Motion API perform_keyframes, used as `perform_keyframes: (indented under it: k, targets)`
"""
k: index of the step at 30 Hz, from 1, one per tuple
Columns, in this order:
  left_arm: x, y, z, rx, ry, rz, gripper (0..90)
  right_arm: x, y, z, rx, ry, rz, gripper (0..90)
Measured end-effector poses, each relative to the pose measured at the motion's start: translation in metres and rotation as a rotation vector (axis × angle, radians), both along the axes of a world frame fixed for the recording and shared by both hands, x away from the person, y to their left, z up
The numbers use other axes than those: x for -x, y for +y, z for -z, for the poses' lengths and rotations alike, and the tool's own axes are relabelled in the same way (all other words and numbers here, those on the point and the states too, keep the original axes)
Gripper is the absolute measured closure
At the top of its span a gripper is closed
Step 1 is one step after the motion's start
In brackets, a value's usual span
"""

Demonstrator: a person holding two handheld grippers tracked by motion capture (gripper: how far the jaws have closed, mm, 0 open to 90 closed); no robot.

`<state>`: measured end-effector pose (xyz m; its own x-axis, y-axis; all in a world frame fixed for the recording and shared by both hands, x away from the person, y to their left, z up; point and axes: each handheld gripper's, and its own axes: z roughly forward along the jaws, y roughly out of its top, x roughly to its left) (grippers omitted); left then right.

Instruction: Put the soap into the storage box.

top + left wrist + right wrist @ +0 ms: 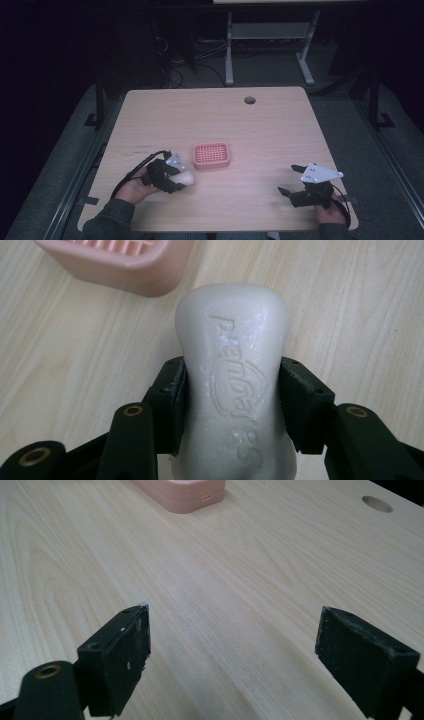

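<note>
Left hand-held gripper (232, 405) clamps the white soap bar (235, 370) low over the desk (260, 125), just beside the pink soap tray (212, 154).
The soap looks stiff, fairly light and likely slick; gripping its narrow waist seems safest. The right hand-held gripper (232, 655) stands wide open, holding nothing.

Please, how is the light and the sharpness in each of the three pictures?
High view: dim, dark surroundings, table lit, soft. Left gripper view: bright, soap bar sharp with small glints, pink tray slightly blurred. Right gripper view: evenly lit, near black pads soft.
</note>
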<state>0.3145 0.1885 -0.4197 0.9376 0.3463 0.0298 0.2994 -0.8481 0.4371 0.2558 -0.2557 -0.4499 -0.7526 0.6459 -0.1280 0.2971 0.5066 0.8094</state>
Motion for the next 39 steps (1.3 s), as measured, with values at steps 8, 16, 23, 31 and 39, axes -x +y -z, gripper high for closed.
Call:
perform_keyframes:
  k: [8, 16, 23, 31, 39]
  targets:
    - [-0.008, -0.002, -0.008, 0.011, 0.004, -0.003, 49.2, 0.001, -0.002, -0.001, -0.015, -0.006, 0.001, 13.7]
    - [-0.018, -0.004, -0.013, 0.019, 0.015, 0.005, 49.2, 0.001, -0.002, -0.002, -0.024, -0.001, 0.001, 13.7]
    - [-0.025, -0.01, -0.019, 0.014, 0.009, 0.014, 49.2, 0.001, -0.002, -0.001, -0.027, 0.004, 0.002, 13.7]
    - [-0.03, -0.015, -0.021, 0.012, 0.01, 0.015, 49.2, 0.002, -0.003, -0.002, -0.026, -0.01, 0.006, 13.7]
    - [-0.037, -0.02, -0.024, 0.006, 0.011, 0.015, 49.2, 0.002, -0.003, -0.002, -0.025, -0.012, 0.004, 13.7]
